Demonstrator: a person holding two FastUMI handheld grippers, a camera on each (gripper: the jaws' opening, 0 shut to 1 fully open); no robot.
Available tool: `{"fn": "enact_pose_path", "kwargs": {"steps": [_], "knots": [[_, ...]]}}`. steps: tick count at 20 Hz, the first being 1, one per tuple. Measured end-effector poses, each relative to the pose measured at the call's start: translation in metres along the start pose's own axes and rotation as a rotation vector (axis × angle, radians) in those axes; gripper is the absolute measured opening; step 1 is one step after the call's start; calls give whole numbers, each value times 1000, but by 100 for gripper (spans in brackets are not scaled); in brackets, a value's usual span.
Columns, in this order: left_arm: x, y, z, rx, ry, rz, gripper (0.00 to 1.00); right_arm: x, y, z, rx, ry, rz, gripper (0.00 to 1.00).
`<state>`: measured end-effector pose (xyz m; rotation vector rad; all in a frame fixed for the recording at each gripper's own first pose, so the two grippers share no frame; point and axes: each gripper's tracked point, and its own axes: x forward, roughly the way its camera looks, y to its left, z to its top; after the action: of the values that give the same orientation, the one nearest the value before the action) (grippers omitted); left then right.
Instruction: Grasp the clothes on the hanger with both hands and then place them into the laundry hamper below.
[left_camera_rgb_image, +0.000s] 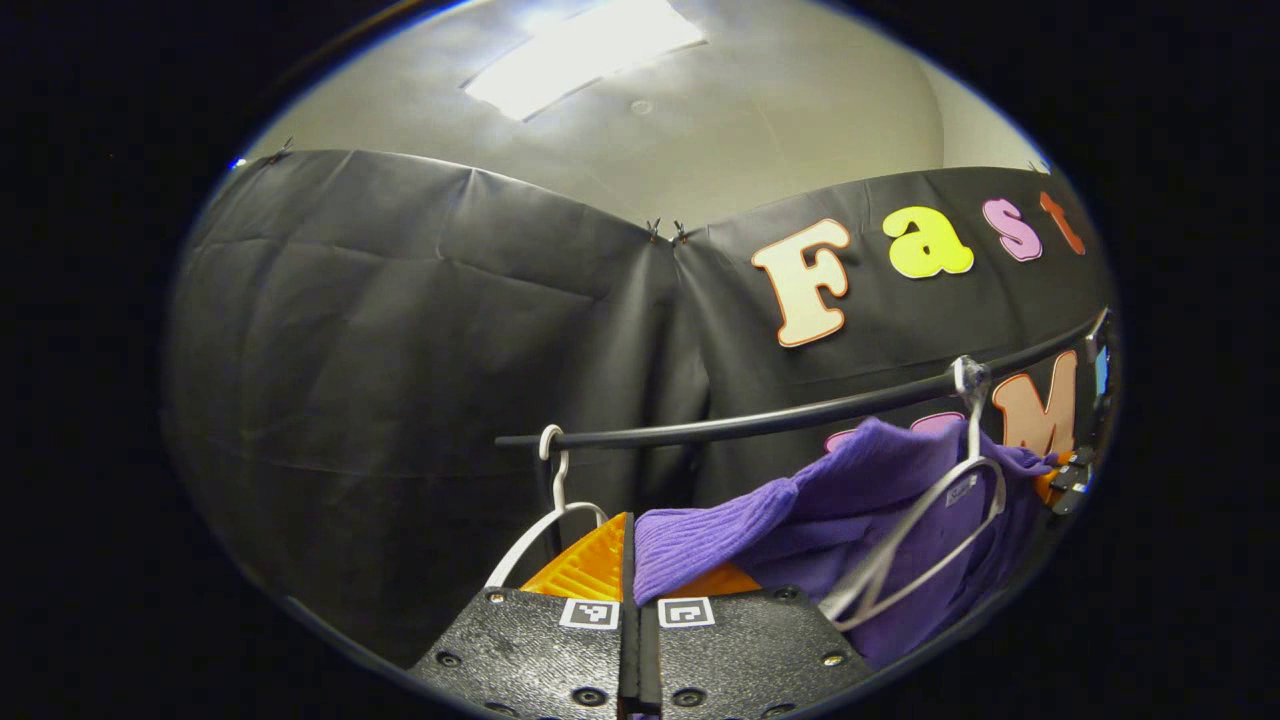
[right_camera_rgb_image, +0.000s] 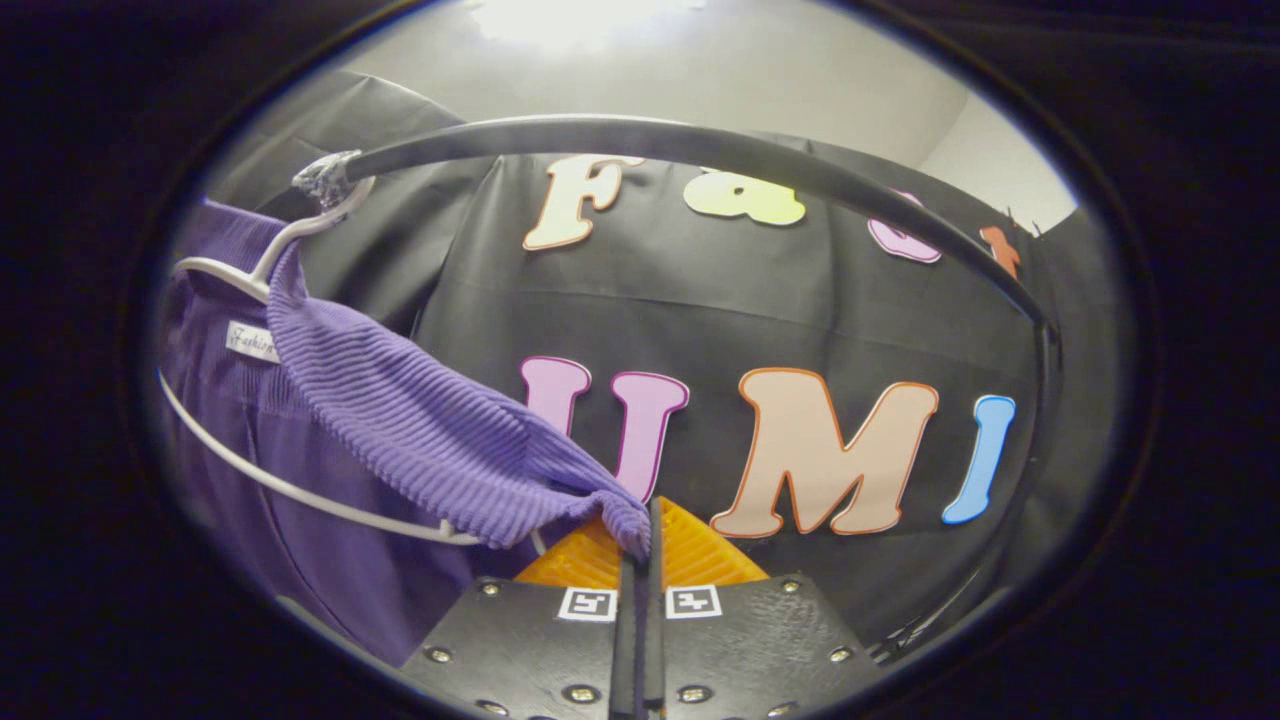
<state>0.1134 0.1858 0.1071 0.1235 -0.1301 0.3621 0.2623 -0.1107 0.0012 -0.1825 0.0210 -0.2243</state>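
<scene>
Both claws, left (left_camera_rgb_image: 637, 590) and right (right_camera_rgb_image: 640, 545), pinch the purple garment (right_camera_rgb_image: 420, 430); you are in the grasping step, next lift it off the white hanger (right_camera_rgb_image: 300, 490).

We hold both fists raised: left hand-held gripper (left_camera_rgb_image: 636, 585) and right hand-held gripper (right_camera_rgb_image: 650, 545) each pinched closed on cloth

Both tongs (left_camera_rgb_image: 632, 600) (right_camera_rgb_image: 640, 585): black textured plates, silver screws, square coded markers.
</scene>
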Motion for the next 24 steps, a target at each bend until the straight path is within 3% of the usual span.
{"fn": "enact_pose_path", "kwargs": {"steps": [6,14,24], "knots": [[9,-3,-10,51,-22,-34,2,18,-4,1,-12,-1,2,4],[-7,-12,-72,9,68,-78,1,48,4,-25,-6,54,9,4],[-30,-24,-126,-41,182,-94,0,39,13,-103,-12,207,23,4]]}}
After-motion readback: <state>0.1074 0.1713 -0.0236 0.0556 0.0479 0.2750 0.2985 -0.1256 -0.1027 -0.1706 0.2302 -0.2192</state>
